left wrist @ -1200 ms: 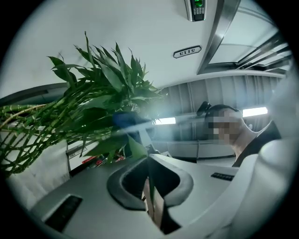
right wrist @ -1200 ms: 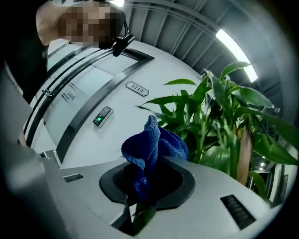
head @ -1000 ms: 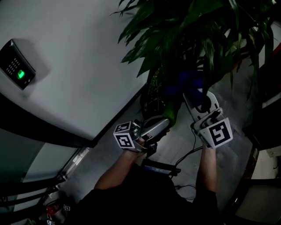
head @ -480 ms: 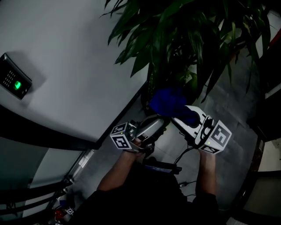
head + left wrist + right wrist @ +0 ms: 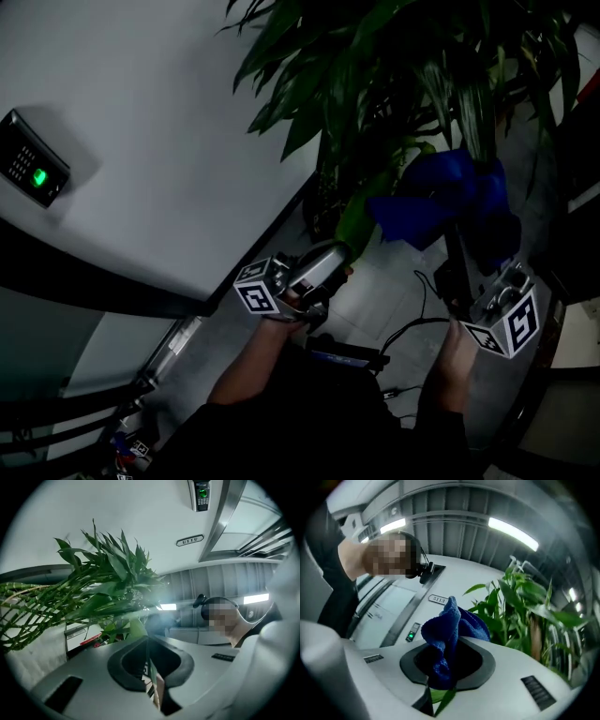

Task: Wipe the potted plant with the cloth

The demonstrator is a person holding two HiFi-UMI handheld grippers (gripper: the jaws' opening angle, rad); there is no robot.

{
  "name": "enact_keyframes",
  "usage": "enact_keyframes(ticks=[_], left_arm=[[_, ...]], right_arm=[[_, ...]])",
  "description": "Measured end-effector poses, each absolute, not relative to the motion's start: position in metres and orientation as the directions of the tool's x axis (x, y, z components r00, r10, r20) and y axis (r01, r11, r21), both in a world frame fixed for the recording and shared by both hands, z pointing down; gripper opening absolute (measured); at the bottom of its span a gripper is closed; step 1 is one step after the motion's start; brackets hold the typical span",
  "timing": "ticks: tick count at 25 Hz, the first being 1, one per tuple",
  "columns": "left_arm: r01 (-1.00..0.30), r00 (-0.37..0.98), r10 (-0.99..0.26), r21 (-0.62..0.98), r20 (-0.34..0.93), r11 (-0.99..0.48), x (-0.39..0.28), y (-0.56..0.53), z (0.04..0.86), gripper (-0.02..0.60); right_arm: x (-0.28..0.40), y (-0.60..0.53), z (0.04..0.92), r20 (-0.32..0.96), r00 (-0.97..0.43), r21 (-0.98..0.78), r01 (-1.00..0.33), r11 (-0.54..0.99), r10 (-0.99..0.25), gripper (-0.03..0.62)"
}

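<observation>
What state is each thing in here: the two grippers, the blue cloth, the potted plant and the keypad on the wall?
Left gripper: shut on a long green leaf.
Right gripper: shut on the bunched blue microfibre cloth, with a leaf pinched in alongside it.
Green potted plant: upright beside the wall.
Black wall keypad: green light on.

The cloth [image 5: 441, 202], toward three o'clock in the head view, is deep blue; the plant [image 5: 375, 56] at twelve is dark green. At nine o'clock a black keypad [image 5: 33, 173] glows green on the pale grey wall [image 5: 159, 94]. The left gripper [image 5: 342, 255] and right gripper [image 5: 461, 262] carry white cubes with black square markers
</observation>
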State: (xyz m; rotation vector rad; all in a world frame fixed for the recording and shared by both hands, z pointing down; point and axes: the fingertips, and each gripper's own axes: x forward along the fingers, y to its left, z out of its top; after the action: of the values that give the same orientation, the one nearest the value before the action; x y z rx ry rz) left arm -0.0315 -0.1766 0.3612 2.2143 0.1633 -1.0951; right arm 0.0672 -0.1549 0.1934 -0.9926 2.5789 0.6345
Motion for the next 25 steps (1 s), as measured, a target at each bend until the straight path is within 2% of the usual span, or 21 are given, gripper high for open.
enact_keyframes(ticks=[2, 4, 6, 8, 10, 16, 20, 22, 25], left_arm=[[0.380, 0.643, -0.167, 0.501, -0.748, -0.778, -0.031, -0.176, 0.362, 0.005], [0.382, 0.640, -0.166, 0.499, -0.750, -0.778, -0.030, -0.176, 0.361, 0.005], [0.384, 0.636, -0.166, 0.495, -0.754, -0.780, -0.030, -0.175, 0.359, 0.005], [0.385, 0.634, -0.163, 0.491, -0.756, -0.781, -0.030, -0.174, 0.357, 0.005], [0.382, 0.636, -0.163, 0.491, -0.754, -0.783, -0.031, -0.175, 0.356, 0.005], [0.361, 0.647, -0.168, 0.493, -0.743, -0.792, -0.035, -0.176, 0.355, 0.005], [0.309, 0.673, -0.191, 0.507, -0.714, -0.805, -0.032, -0.175, 0.358, 0.006], [0.291, 0.683, -0.202, 0.514, -0.702, -0.807, -0.031, -0.172, 0.360, 0.023], [0.289, 0.681, -0.205, 0.515, -0.703, -0.807, -0.033, -0.165, 0.360, 0.119]], right_arm=[[0.063, -0.166, 0.183, -0.421, -0.672, 0.396, -0.740, 0.543, -0.609, 0.095], [0.046, -0.183, 0.198, -0.334, -0.682, 0.513, -0.711, 0.482, -0.650, 0.095], [0.025, -0.202, 0.231, -0.204, -0.715, 0.556, -0.646, 0.522, -0.668, 0.095], [0.010, -0.213, 0.266, -0.089, -0.752, 0.489, -0.604, 0.629, -0.653, 0.095], [0.000, -0.213, 0.292, -0.033, -0.787, 0.383, -0.580, 0.719, -0.616, 0.095], [-0.012, -0.196, 0.316, -0.066, -0.869, 0.111, -0.495, 0.862, -0.491, 0.095], [-0.011, -0.179, 0.325, -0.083, -0.900, 0.032, -0.432, 0.901, -0.428, 0.094], [-0.010, -0.173, 0.326, -0.090, -0.908, 0.025, -0.412, 0.911, -0.409, 0.095], [-0.005, -0.171, 0.325, -0.100, -0.909, 0.028, -0.409, 0.912, -0.404, 0.095]])
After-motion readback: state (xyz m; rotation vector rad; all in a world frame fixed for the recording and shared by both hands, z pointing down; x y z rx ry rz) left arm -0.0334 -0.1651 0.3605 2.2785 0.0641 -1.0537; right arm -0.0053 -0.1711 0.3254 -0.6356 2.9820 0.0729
